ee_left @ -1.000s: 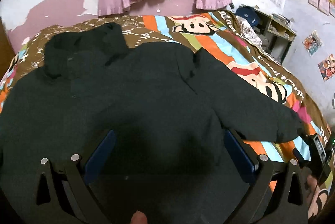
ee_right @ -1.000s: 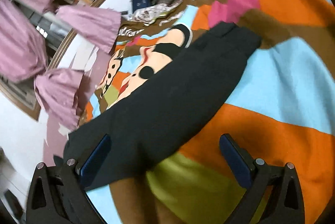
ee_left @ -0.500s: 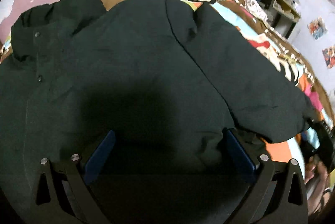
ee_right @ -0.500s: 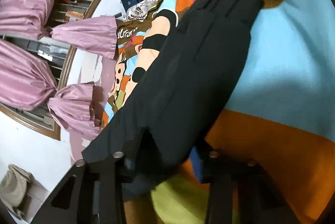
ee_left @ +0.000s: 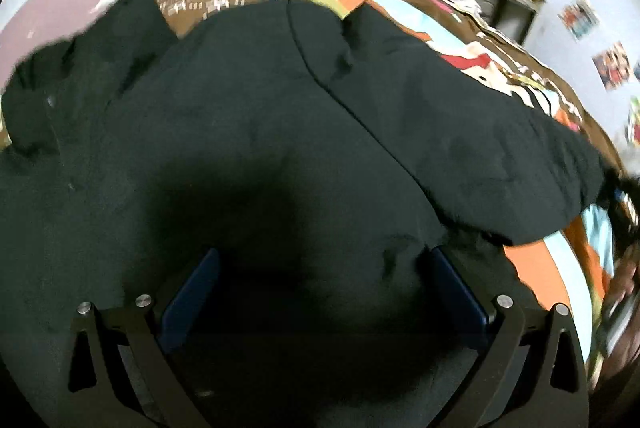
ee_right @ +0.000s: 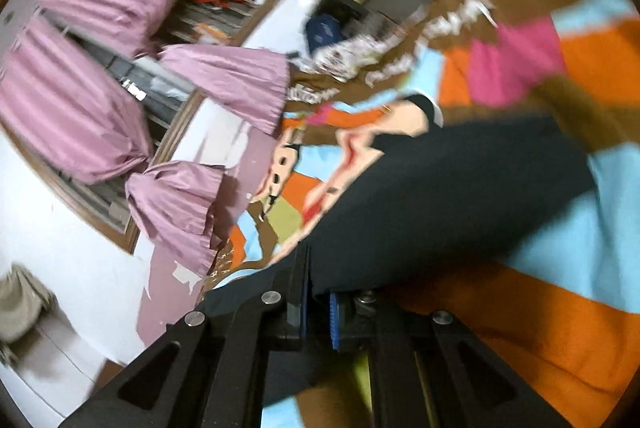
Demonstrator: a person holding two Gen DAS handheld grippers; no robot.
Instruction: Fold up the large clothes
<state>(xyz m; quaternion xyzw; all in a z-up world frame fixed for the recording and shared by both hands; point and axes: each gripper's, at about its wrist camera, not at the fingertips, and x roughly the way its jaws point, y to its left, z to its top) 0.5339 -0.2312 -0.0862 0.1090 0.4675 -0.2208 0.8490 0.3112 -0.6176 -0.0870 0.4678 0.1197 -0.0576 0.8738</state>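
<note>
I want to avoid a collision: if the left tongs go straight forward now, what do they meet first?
Most likely the black jacket: its body fills the view between and ahead of the open left tongs. How near it lies is unclear.

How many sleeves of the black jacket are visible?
1: the sleeve lies out toward the bed's right side, its end gripped by the right claw. The other sleeve may be out of frame.

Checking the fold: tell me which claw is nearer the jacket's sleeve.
Right. The right claw is shut on the sleeve; the left claw is open over the jacket's body, beside the sleeve.
</note>
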